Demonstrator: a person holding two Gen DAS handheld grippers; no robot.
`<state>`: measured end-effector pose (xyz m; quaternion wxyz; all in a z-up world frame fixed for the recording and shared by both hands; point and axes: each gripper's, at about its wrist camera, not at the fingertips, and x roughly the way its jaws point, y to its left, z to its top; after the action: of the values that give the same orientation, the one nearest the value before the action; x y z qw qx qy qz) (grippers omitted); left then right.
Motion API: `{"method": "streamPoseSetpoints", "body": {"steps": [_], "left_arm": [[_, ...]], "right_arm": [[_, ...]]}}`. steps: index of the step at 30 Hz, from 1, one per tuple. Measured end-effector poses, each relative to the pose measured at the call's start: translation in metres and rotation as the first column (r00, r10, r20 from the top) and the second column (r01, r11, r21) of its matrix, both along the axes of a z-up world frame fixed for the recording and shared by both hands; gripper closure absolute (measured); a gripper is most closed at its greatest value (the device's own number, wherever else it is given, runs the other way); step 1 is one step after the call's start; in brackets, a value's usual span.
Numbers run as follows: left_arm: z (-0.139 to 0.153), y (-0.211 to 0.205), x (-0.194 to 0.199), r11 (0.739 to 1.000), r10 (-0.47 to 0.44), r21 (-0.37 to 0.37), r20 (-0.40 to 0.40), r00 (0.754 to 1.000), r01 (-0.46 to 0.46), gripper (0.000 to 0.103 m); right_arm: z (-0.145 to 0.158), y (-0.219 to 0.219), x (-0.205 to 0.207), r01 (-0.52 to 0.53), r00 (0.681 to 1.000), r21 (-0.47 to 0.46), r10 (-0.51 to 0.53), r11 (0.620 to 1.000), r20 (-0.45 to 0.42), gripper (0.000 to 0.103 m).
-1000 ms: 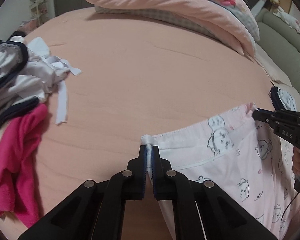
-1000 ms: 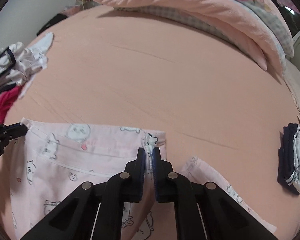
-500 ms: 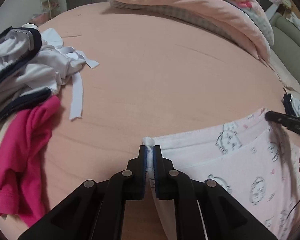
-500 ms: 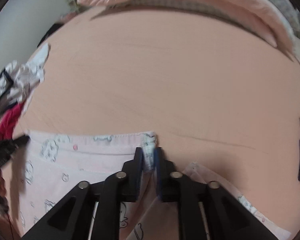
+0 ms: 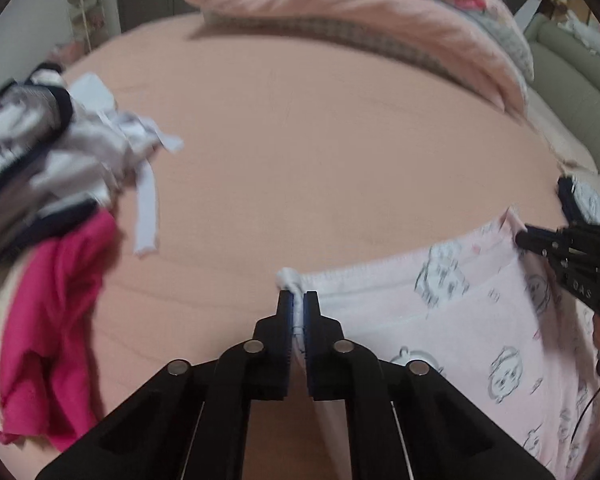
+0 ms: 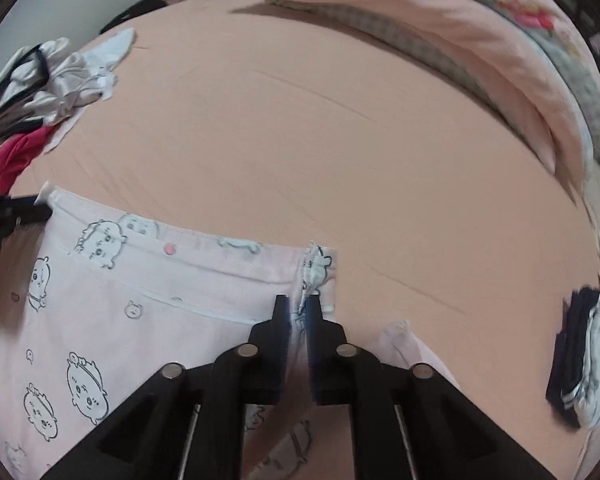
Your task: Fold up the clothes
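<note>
I hold the pink printed garment [image 6: 148, 304] stretched on the bed [image 6: 320, 128], left claw [image 5: 299, 304] and right claw [image 6: 299, 312] each clamped on a waistband corner; I judge even tension essential.

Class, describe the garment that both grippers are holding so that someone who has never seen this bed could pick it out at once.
Start from the peach bed sheet; its near edge holds the pale pink printed garment, pinched at one top corner by the left gripper and at the other by the right gripper. Only it bears outlined cartoon faces, unlike the magenta garment in the left pile.
</note>
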<state>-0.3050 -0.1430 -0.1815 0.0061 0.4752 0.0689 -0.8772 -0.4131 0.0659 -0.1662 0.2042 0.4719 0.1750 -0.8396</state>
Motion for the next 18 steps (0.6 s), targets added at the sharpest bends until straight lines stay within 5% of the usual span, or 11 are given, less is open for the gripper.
{"method": "streamPoseSetpoints", "body": {"steps": [9, 13, 18], "left_arm": [[-0.004, -0.021, -0.008, 0.996, 0.058, 0.072, -0.018, 0.998, -0.056, 0.099], [-0.024, -0.015, -0.016, 0.996, 0.082, -0.038, 0.037, 0.996, -0.080, 0.098], [0.001, -0.031, -0.007, 0.992, 0.095, 0.081, 0.026, 0.995, -0.097, 0.096]], "right_arm": [[0.005, 0.028, -0.025, 0.140, 0.990, -0.248, -0.133, 0.959, 0.046, 0.100], [-0.030, 0.033, -0.046, 0.250, 0.965, -0.212, -0.225, 0.945, 0.135, 0.099], [-0.014, 0.034, -0.044, 0.290, 0.956, -0.221, -0.269, 0.931, 0.121, 0.083]]}}
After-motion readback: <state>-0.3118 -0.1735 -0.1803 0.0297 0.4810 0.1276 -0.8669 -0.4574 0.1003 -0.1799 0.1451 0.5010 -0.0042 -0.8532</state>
